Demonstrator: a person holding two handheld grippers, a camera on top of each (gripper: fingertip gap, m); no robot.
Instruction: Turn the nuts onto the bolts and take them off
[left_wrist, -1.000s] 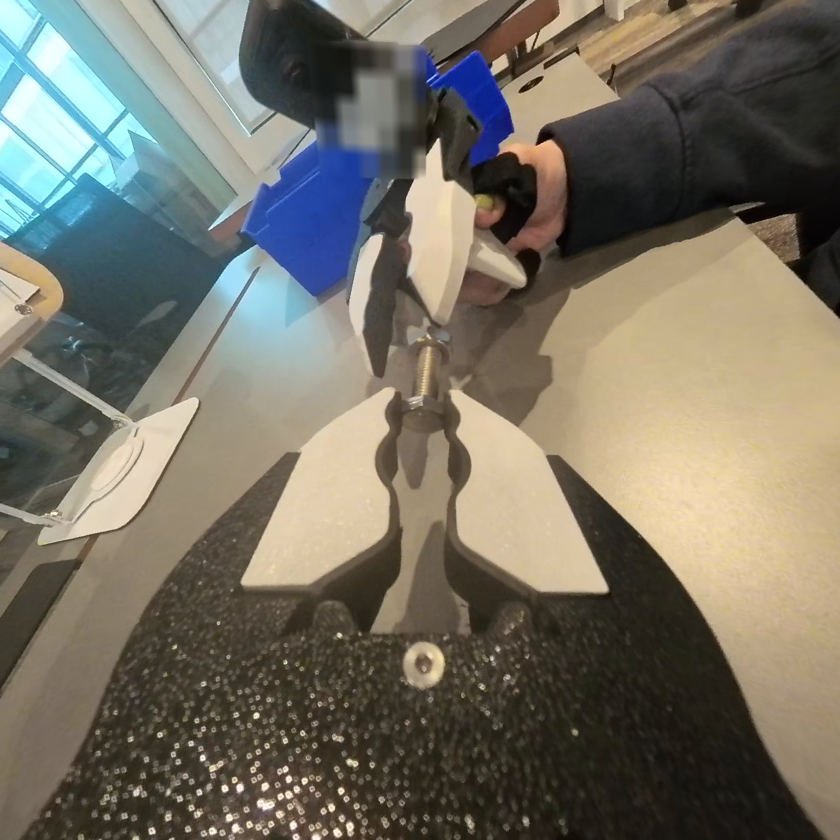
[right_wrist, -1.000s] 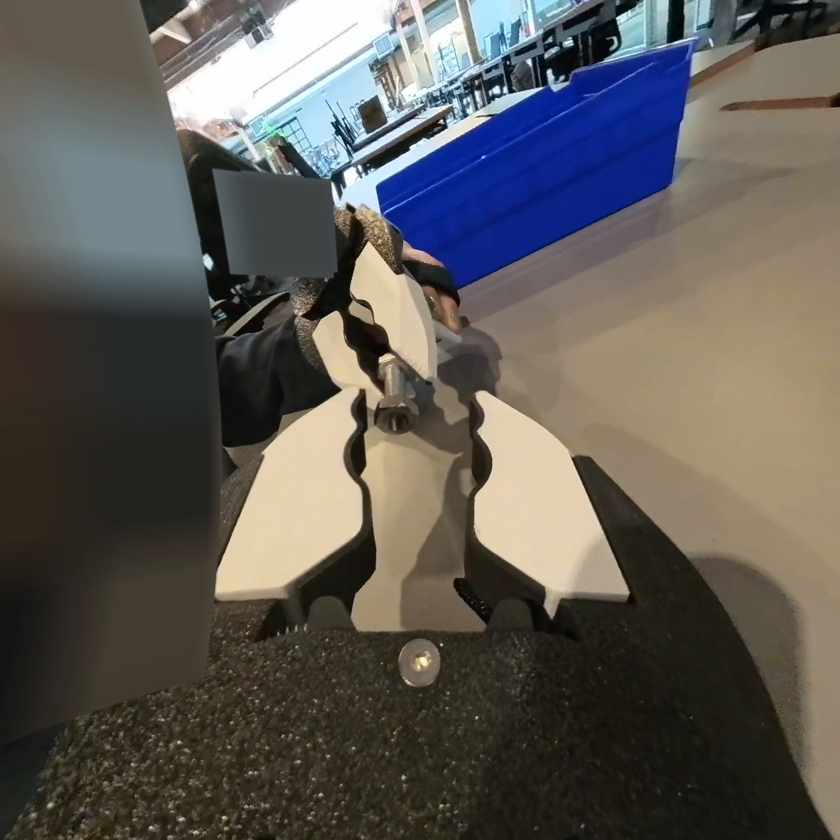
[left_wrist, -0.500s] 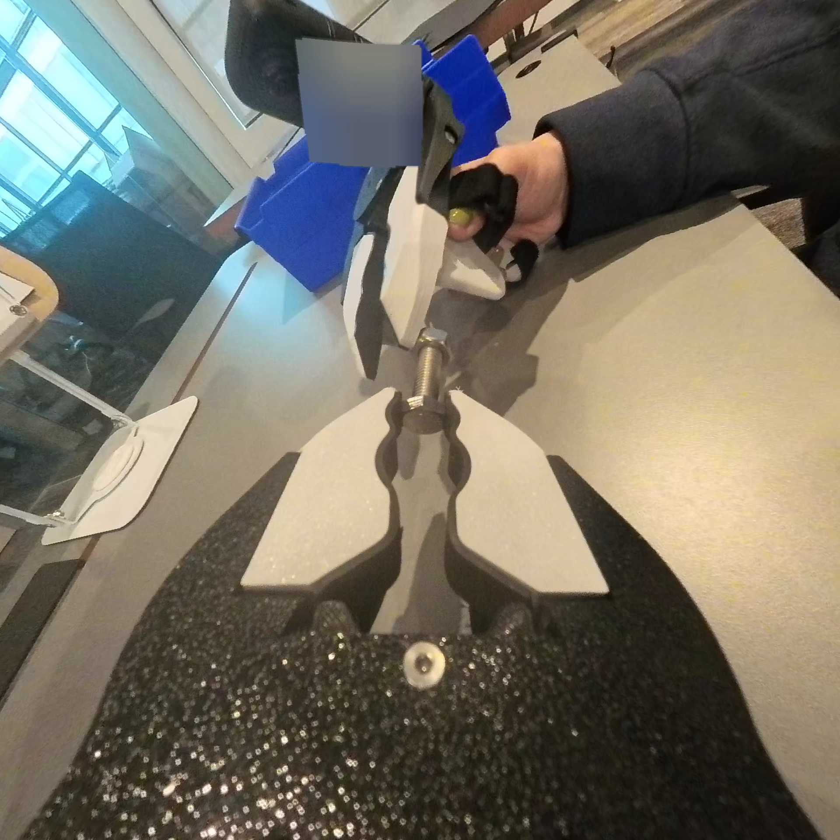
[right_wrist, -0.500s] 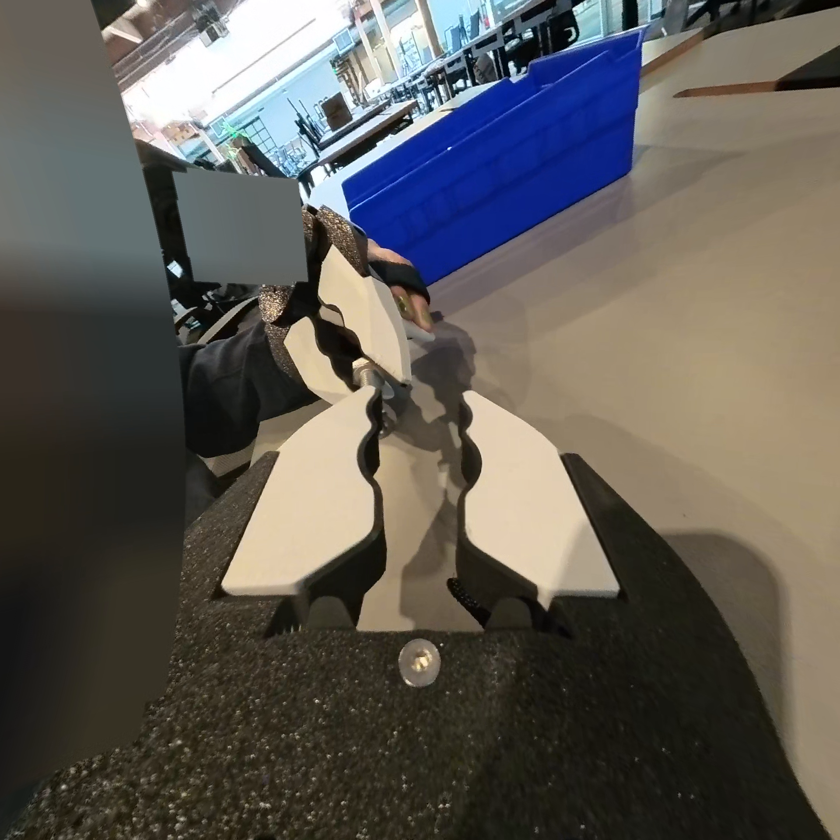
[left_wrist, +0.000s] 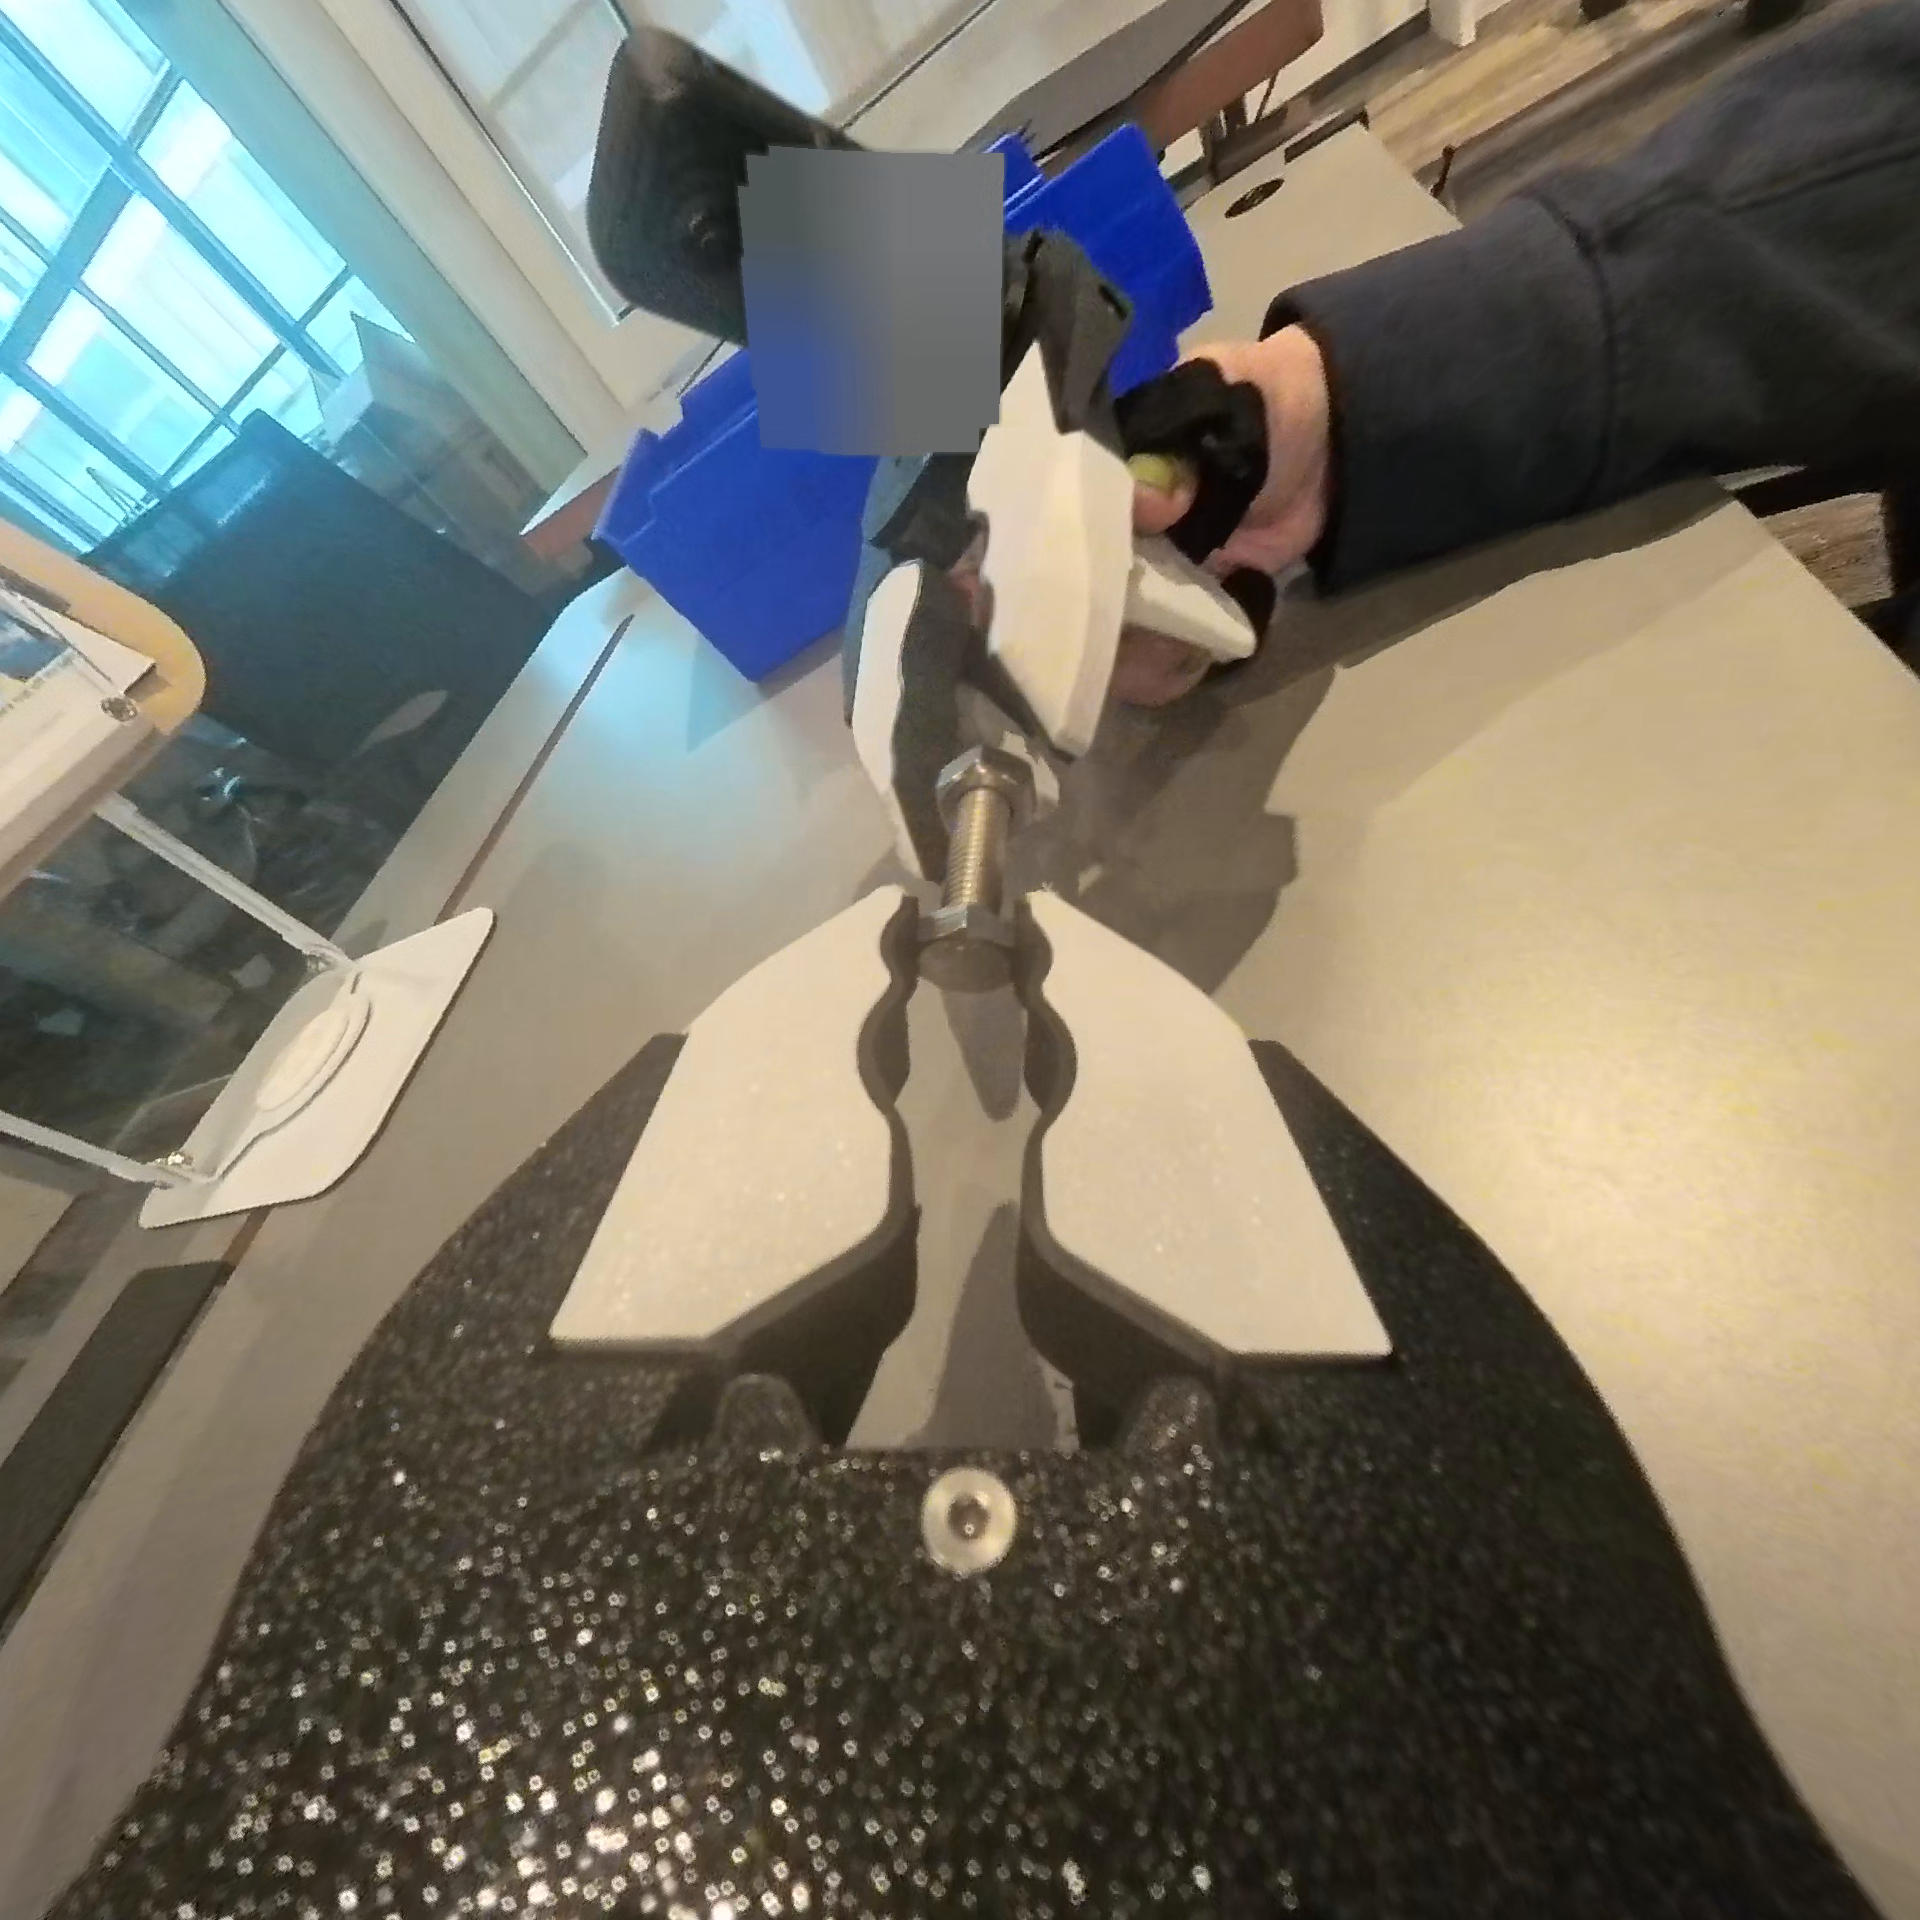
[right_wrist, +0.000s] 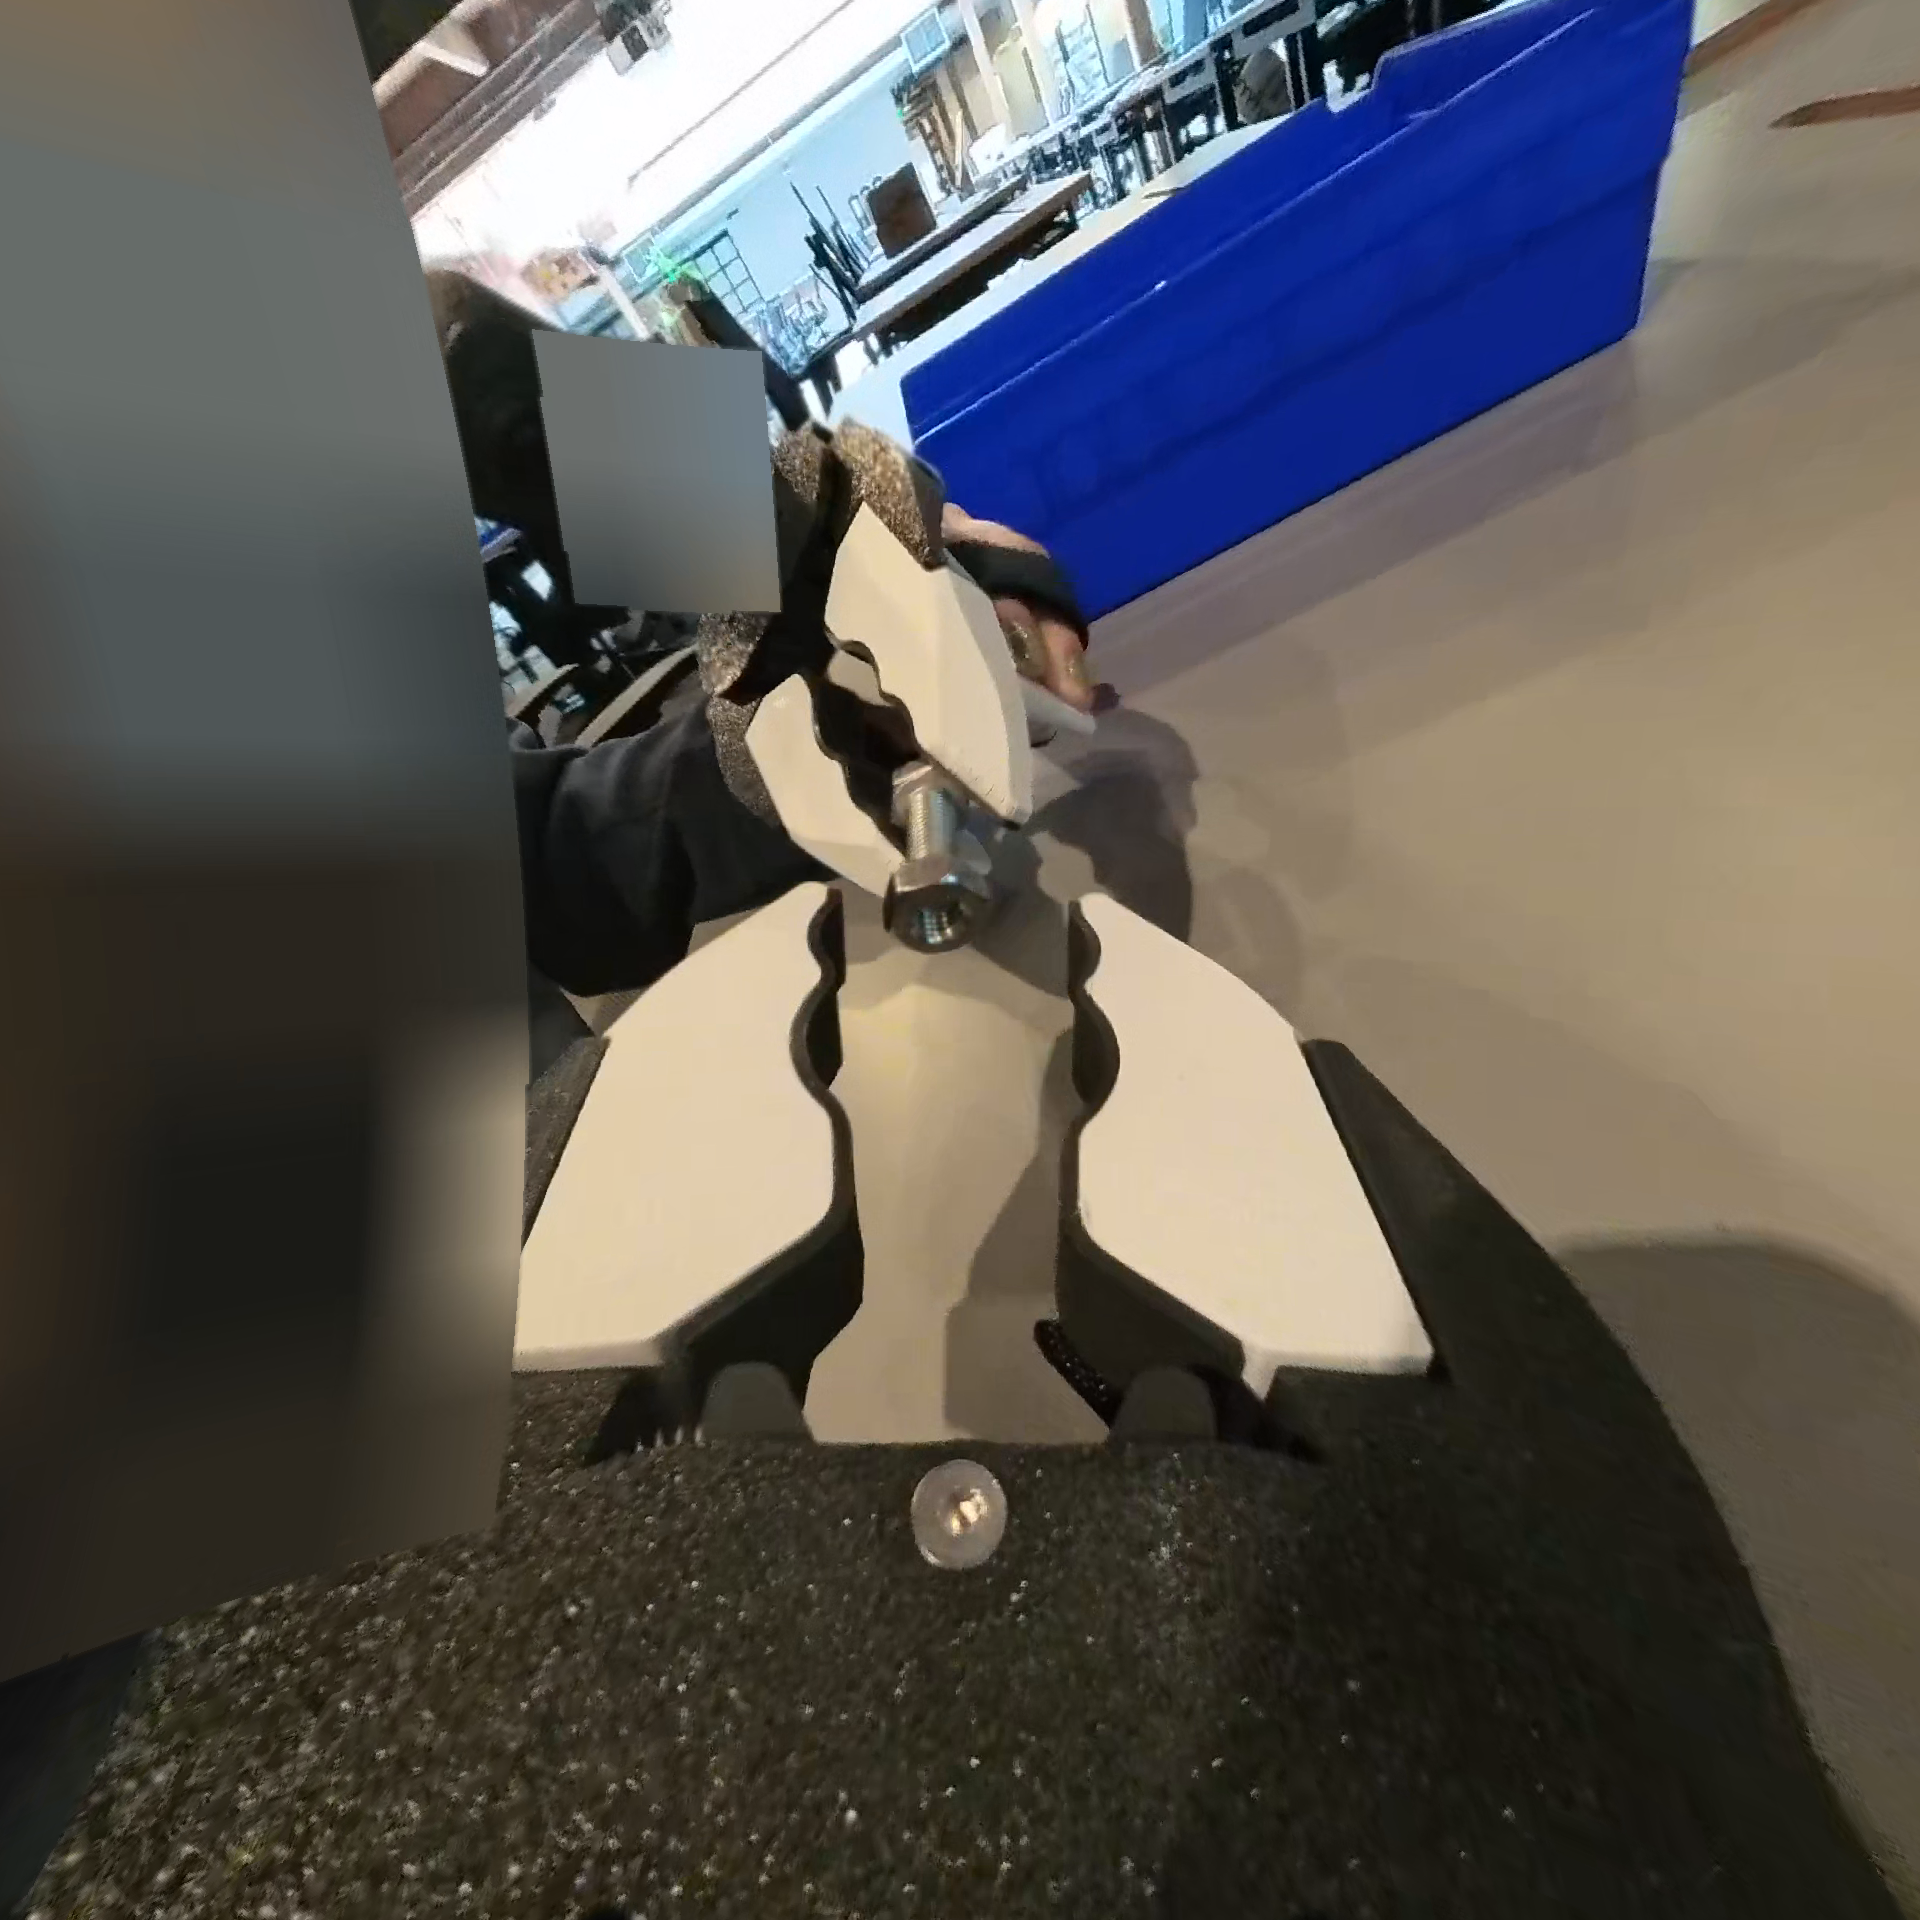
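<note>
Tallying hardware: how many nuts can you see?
1: the nut on the bolt, at its threaded end, inside the open right gripper. Others may be hidden behind it.

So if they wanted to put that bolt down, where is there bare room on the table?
Bare table spreads right of the grippers, up to the blue bin. It is crowded where the left gripper, holding the bolt, meets the right gripper.

The place looks like a large open workshop or lab. A wide grey bench (right_wrist: 1558, 727) carries a blue plastic parts bin (right_wrist: 1299, 343). Behind it stand rows of long worktables (right_wrist: 977, 223) under bright ceiling light, though they are too blurred to tell what lies on them. Tall paned windows (left_wrist: 114, 312) line 1 wall.
</note>
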